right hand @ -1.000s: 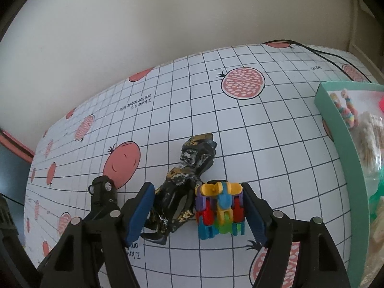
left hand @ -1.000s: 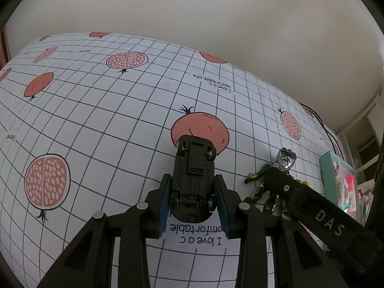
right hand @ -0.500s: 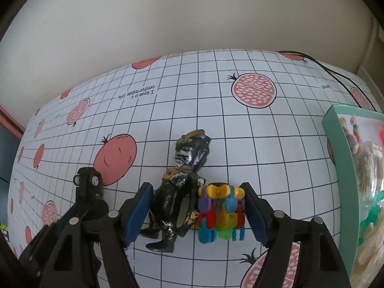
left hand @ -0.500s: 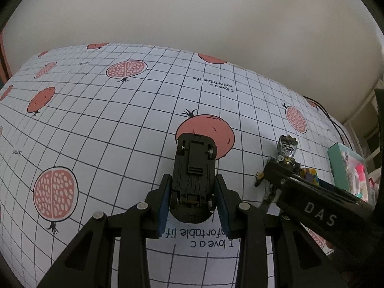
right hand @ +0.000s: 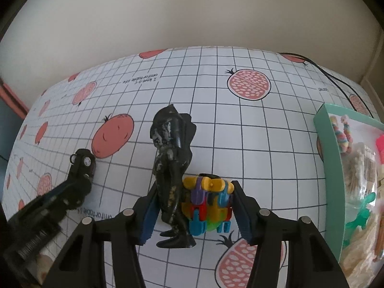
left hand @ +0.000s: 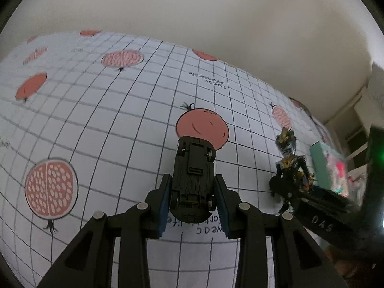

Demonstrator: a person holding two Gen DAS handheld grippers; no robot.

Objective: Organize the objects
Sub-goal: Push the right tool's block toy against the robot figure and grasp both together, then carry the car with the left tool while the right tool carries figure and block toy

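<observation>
Tabletop (right hand: 240, 144): we note a white grid-lined cloth printed with pomegranates and small text.
Right edge: we record a teal box (right hand: 332, 168) of mixed toys resting on it.
Far right corner: we list a black cable (right hand: 336, 81) lying across the cloth.

A home: pomegranate-print tablecloth (right hand: 240, 129), toy-filled teal box (right hand: 331, 168), plain wall (right hand: 192, 12) behind.
</observation>
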